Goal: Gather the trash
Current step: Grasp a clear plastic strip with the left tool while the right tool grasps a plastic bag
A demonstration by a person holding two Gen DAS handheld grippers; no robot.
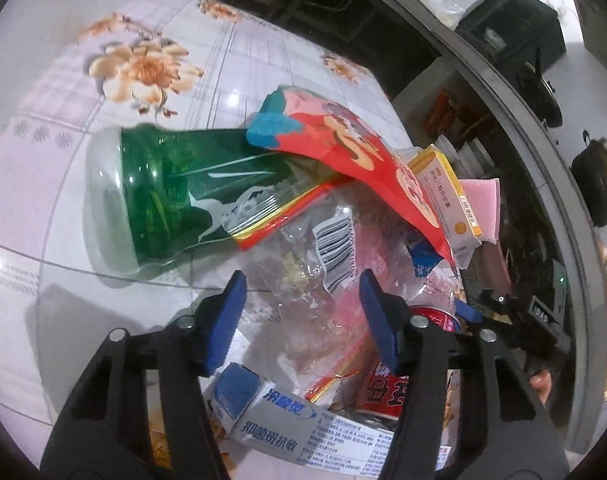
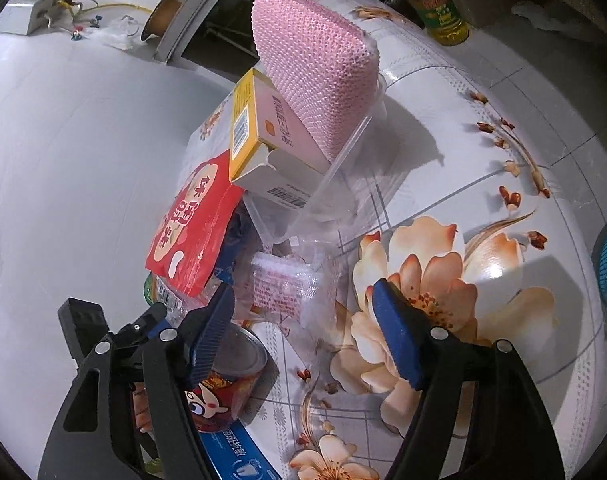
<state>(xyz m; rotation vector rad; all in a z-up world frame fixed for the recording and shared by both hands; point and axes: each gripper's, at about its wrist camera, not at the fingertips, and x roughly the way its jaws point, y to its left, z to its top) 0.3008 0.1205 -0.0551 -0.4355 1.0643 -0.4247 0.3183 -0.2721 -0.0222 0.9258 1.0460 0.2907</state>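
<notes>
Trash pile sits on floral worktop (image 2: 483, 184): green bottle (image 1: 163, 196) on its side, red snack bag (image 1: 359, 152) across it, yellow-white box (image 2: 263, 136), pink sponge (image 2: 315, 76), red can (image 2: 227, 384). Left hand-held gripper (image 1: 303, 320): jaws apart, straddling crumpled clear wrapper (image 1: 303, 264), pads not pressing. Right hand-held gripper (image 2: 303, 332): jaws apart, nothing gripped, beside the can.

A glossy floral tablecloth (image 2: 483, 240) covers the table; a white wall (image 2: 63, 140) stands behind, dark shelving (image 1: 483, 92) beside.
</notes>
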